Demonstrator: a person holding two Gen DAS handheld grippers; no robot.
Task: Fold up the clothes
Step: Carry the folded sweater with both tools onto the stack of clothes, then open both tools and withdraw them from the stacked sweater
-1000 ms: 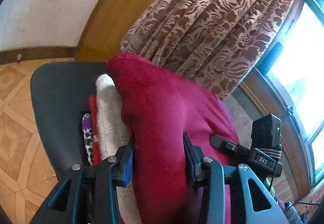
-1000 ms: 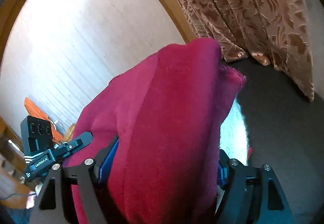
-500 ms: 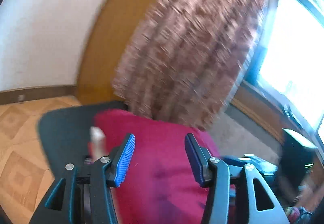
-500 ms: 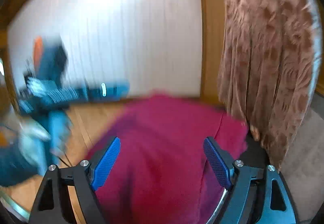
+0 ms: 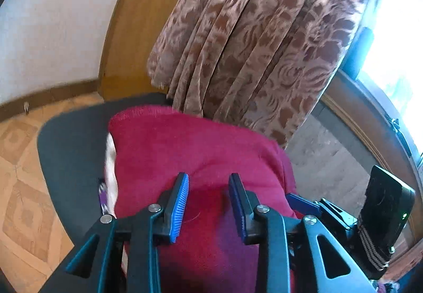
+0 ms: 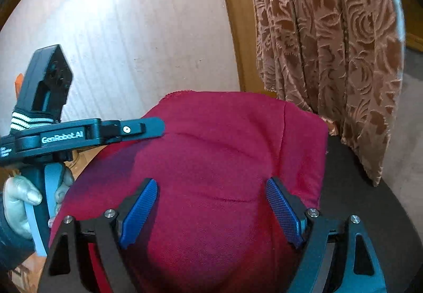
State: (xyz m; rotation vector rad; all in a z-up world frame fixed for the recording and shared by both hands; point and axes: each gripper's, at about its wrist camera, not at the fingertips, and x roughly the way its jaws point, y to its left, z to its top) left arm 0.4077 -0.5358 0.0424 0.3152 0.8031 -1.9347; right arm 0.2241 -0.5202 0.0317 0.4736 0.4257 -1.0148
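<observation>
A dark round seat (image 5: pixel 66 150) stands on patterned parquet floor (image 5: pixel 18 187). On it a folded red garment (image 5: pixel 190 150) is laid atop a stack; white cloth (image 5: pixel 109 160) and a purple-patterned piece (image 5: pixel 102 195) are seen beneath.

The left gripper (image 5: pixel 208 187) hangs above a folded crimson garment (image 5: pixel 195 150), its jaws closing with nothing pinched between them. The garment lies on a dark chair seat (image 5: pixel 71 139), covering a white knit (image 5: pixel 109 160). A patterned brown curtain (image 5: pixel 264 36) hangs behind.
</observation>
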